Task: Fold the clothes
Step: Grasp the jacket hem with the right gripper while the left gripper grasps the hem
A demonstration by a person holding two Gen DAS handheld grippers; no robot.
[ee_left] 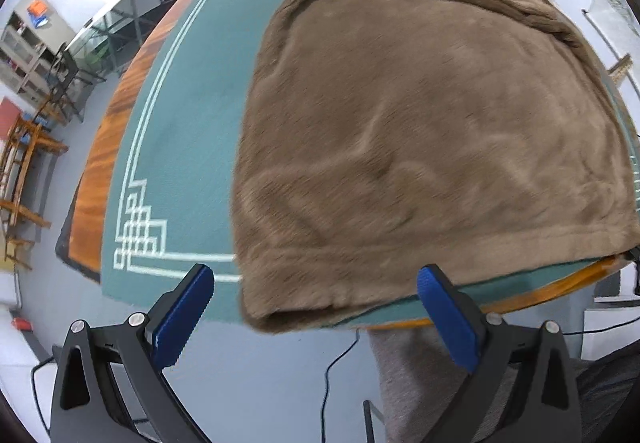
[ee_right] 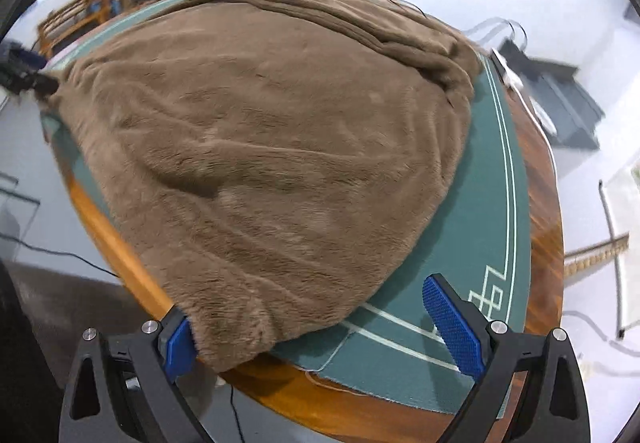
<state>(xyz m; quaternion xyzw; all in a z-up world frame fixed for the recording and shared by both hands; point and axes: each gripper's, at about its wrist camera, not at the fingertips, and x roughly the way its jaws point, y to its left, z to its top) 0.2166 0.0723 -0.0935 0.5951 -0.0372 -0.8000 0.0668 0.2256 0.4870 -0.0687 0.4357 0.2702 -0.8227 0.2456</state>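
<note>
A brown plush garment lies spread flat on a green table mat that covers a wooden table. Its long axis runs from the near table edge toward the far edge, with a hemmed edge at the near side and a bunched, rolled band of folds along the far side. In the left wrist view its near left corner droops slightly over the table's near edge; in the right wrist view the garment fills most of the mat, and its near corner hangs over the wooden rim.

The left gripper is held just off the near edge of the table, level with the hem, its blue-padded jaws spread wide on either side of that drooping corner and gripping nothing. The right gripper is likewise spread wide at the garment's other near corner; its left pad touches the fabric, its right pad stands apart over the mat.

White line borders with a stepped corner pattern edge the mat. Beyond the table are a pale floor, wooden chairs, shelving and loose black cables.
</note>
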